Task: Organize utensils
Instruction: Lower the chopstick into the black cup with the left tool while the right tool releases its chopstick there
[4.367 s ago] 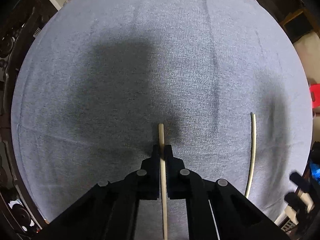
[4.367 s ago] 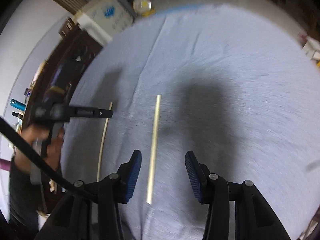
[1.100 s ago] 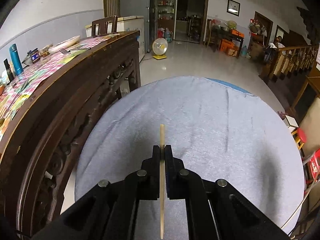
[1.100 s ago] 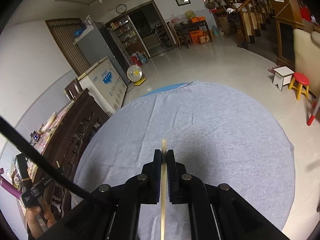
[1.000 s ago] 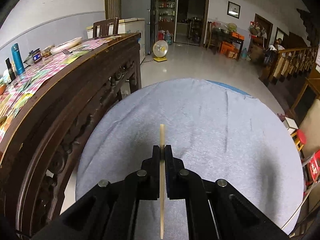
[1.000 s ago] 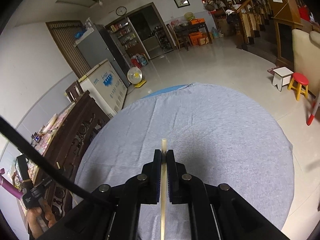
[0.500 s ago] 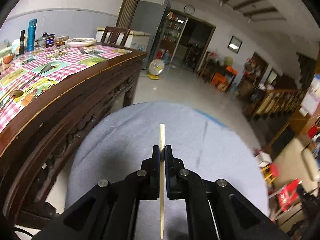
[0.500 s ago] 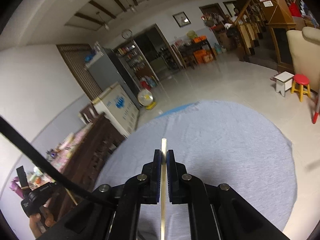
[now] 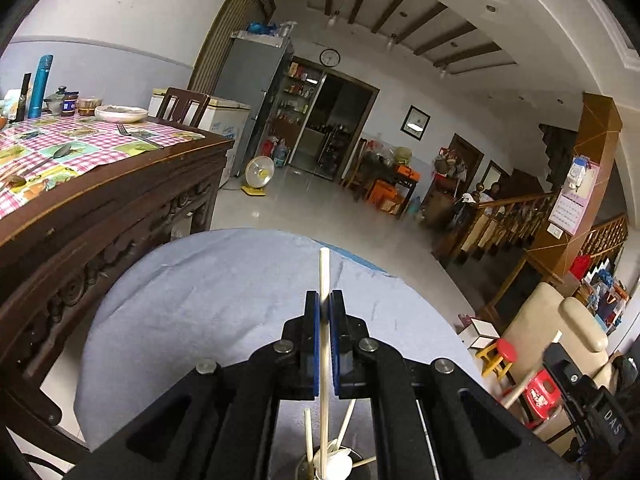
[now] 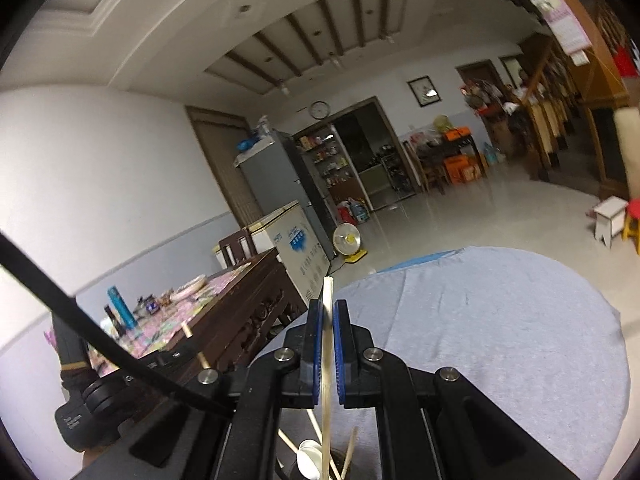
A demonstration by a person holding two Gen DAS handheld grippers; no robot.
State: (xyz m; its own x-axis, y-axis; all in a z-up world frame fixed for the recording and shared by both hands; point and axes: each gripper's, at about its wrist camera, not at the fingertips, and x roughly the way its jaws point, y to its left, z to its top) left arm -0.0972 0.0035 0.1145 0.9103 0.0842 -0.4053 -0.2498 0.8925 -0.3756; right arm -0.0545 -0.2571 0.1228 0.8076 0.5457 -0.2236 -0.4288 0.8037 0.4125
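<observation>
Chopstick [image 9: 322, 344] sits clamped between the blue pads of the left gripper [image 9: 324, 303], its tip over the grey cloth [image 9: 208, 296] and its near end down among other sticks and a white spoon in a holder [image 9: 320, 466]. Right gripper [image 10: 328, 311] is likewise closed on a second chopstick [image 10: 327, 344] above that holder. Dark carved table [image 9: 100, 216] stands left

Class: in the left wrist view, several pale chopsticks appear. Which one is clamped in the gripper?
The long pale chopstick rising between the left gripper pads; the others stand loose in the round holder below.
</observation>
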